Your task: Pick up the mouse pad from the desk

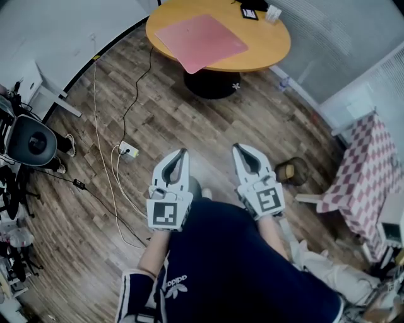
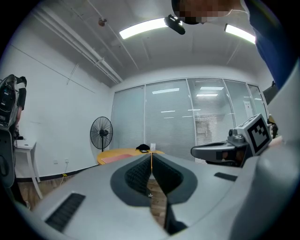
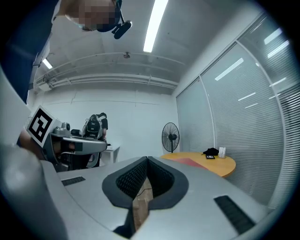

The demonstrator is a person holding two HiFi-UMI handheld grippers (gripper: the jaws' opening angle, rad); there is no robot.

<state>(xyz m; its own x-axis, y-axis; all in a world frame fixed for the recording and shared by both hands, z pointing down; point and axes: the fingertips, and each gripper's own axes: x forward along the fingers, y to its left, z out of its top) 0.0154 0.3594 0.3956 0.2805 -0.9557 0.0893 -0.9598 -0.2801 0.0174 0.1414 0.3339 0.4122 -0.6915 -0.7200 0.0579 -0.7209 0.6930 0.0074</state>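
Observation:
A pink mouse pad (image 1: 201,39) lies flat on the round wooden desk (image 1: 265,52) at the far end of the room, its near corner reaching the desk's edge. Both grippers are held low and close to the person, well short of the desk. My left gripper (image 1: 184,151) is shut with nothing in it, and my right gripper (image 1: 237,146) beside it is shut and empty too. From the left gripper view the shut jaws (image 2: 151,154) point at the desk (image 2: 136,152) and the pad (image 2: 115,159). The right gripper view shows the pad (image 3: 187,161) on the desk (image 3: 220,165), right of its shut jaws (image 3: 147,159).
Black items (image 1: 251,9) and a small white box (image 1: 273,13) sit at the desk's far side. A power strip (image 1: 128,149) with cables lies on the wood floor between me and the desk. An office chair (image 1: 31,141) stands left, a checkered cloth (image 1: 363,170) right, a fan (image 2: 101,132) by the wall.

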